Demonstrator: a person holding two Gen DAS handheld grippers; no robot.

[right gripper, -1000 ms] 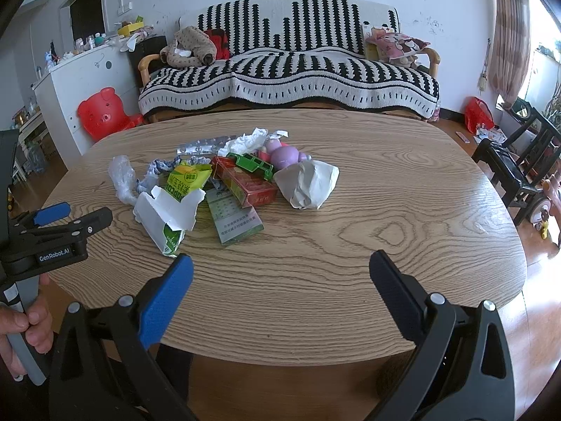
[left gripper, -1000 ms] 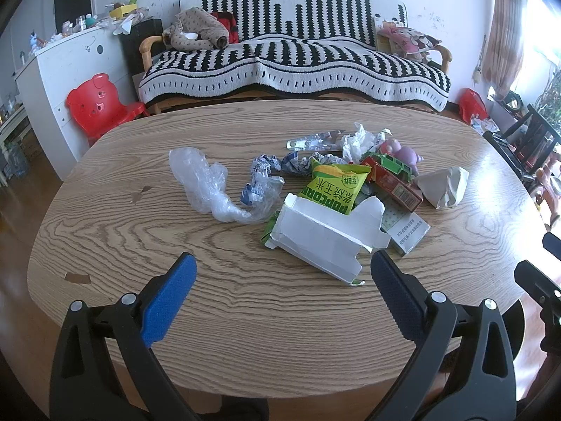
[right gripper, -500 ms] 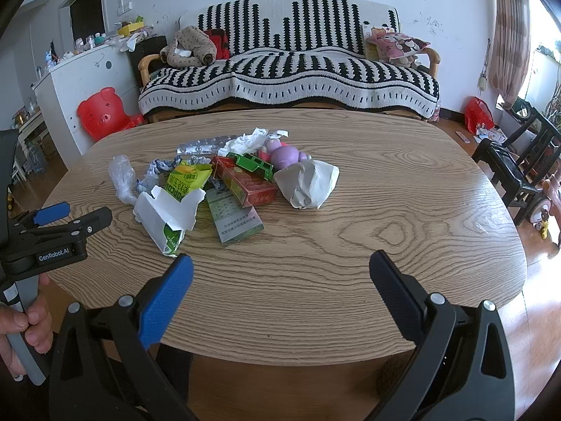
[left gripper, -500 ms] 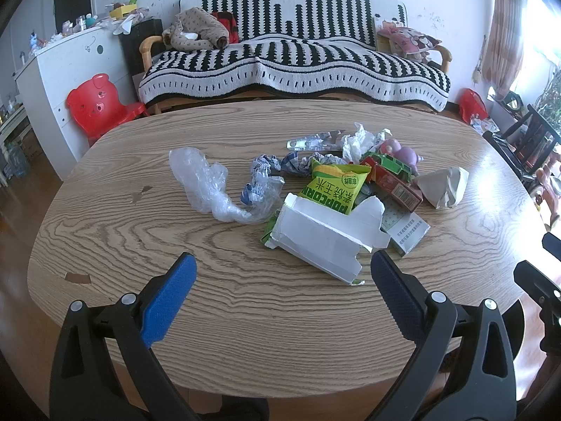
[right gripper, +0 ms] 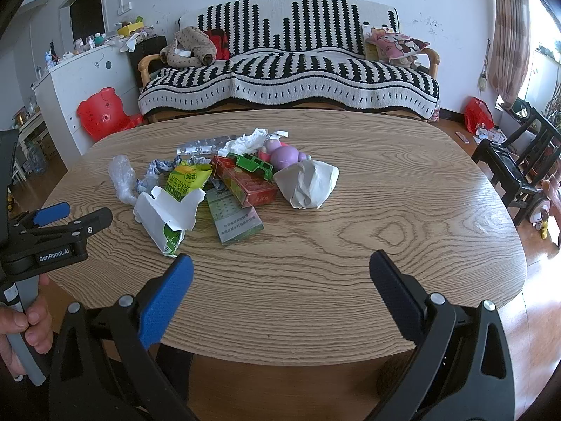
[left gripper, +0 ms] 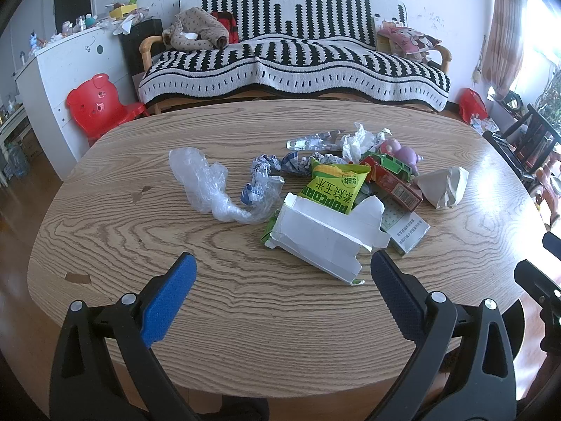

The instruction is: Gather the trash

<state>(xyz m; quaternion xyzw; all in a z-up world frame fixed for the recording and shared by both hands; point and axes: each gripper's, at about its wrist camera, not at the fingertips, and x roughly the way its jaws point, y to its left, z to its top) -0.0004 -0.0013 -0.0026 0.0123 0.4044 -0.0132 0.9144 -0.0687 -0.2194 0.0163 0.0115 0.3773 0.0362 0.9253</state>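
Both tongs spread wide, empty, at near worktop (left gripper: 105, 231) edge. Trash pile mid-worktop: torn white carton (left gripper: 326, 235) just ahead of left tongs (left gripper: 280, 280); right tongs (right gripper: 280, 273) face crumpled paper (right gripper: 308, 182), probably tissue.

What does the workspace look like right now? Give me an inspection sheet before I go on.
Surface: oval wooden table, small chips in the veneer near its left edge.
Job's things: trash heaped mid-table: torn white carton, popcorn bag, clear plastic bag, red box, crumpled grey paper, green-white box.
Clutter: green toy car and purple toy mixed into the heap.
Grippers: left gripper and right gripper both open, empty, at the near edge.
Cables: nothing seen.
Surroundings: striped sofa, red child's chair, dark chair.
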